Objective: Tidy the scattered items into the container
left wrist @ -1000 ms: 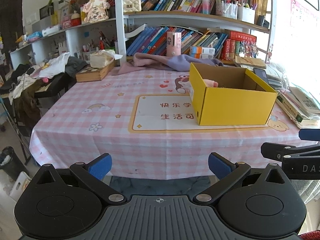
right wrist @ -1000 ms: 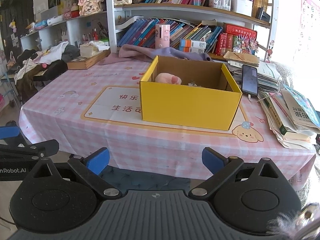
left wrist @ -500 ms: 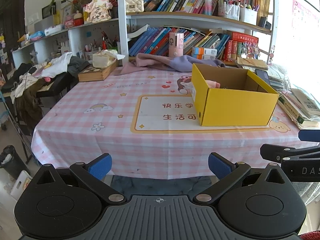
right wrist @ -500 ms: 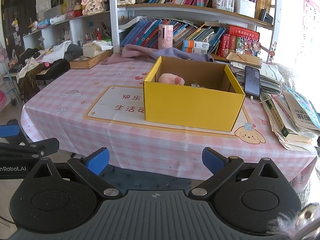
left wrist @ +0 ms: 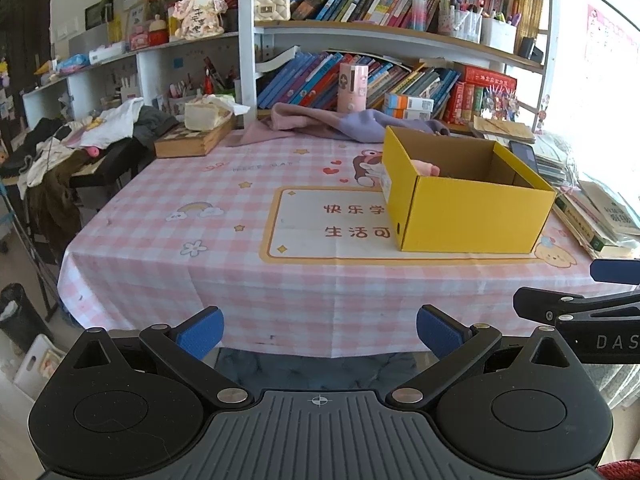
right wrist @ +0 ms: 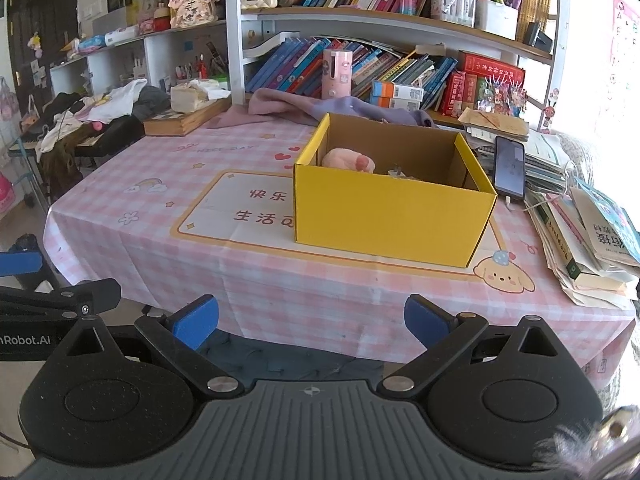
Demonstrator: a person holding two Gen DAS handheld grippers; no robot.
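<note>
Movement: both grippers had drawn back from the table over the last second, so the yellow box (left wrist: 466,200) sat smaller and further off in each wrist view than it had a moment earlier
Left gripper (left wrist: 318,330): fingers spread wide with nothing between the blue pads (left wrist: 200,332), held off the near edge of the table
Right gripper (right wrist: 311,320): equally wide apart and holding nothing, level with the left one (each tool showed at the side of the other's view)
Container: the yellow box stood upright on the printed mat (right wrist: 240,208), toward the right half of the table, flaps open
Contents: a pink soft toy (right wrist: 348,160) lay inside against the left wall, and a small pale object (right wrist: 396,172) was beside it; too little showed to name it
Meaning for the task: no loose items were left on the open cloth in front of the box, so the tidying looked finished or nearly so, and the retreat read as a pull-back after the last drop
Surface: a pink checked tablecloth (left wrist: 200,216), flat, hanging over the near edge
Room: bookshelves (left wrist: 400,80) behind, a purple cloth (left wrist: 320,124) at the far edge, a phone (right wrist: 509,168) and stacked books (right wrist: 580,240) to the right of the box
</note>
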